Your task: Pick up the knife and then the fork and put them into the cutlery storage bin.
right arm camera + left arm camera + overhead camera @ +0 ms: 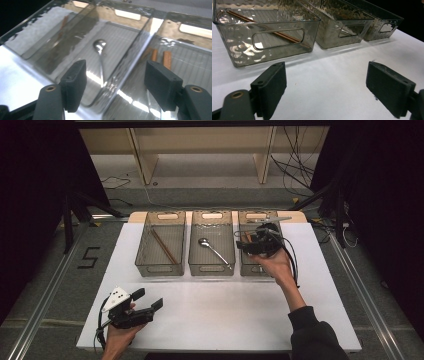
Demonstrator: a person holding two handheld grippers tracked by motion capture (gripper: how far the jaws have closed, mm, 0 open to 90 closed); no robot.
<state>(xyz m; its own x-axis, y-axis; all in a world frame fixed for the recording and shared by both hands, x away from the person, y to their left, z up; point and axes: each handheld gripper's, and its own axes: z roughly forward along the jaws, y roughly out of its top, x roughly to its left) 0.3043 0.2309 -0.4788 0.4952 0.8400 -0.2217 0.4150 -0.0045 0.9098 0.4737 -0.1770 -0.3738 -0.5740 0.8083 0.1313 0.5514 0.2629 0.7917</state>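
— Where is the right gripper (260, 242)?
— Over the right bin (245, 265), near the bench's (225, 315) far right corner. Its jaws are spread wide with nothing between them; the right gripper view shows brown sticks (167, 58) on that bin's floor.
— And the spoon (214, 250)?
— It lies slantwise in the middle bin (212, 270), bowl toward the far edge.
— The rest?
— Chopsticks (163, 246) lie in the left bin (160, 270). The left gripper (149, 300) sits by the near left corner, jaws open and empty.
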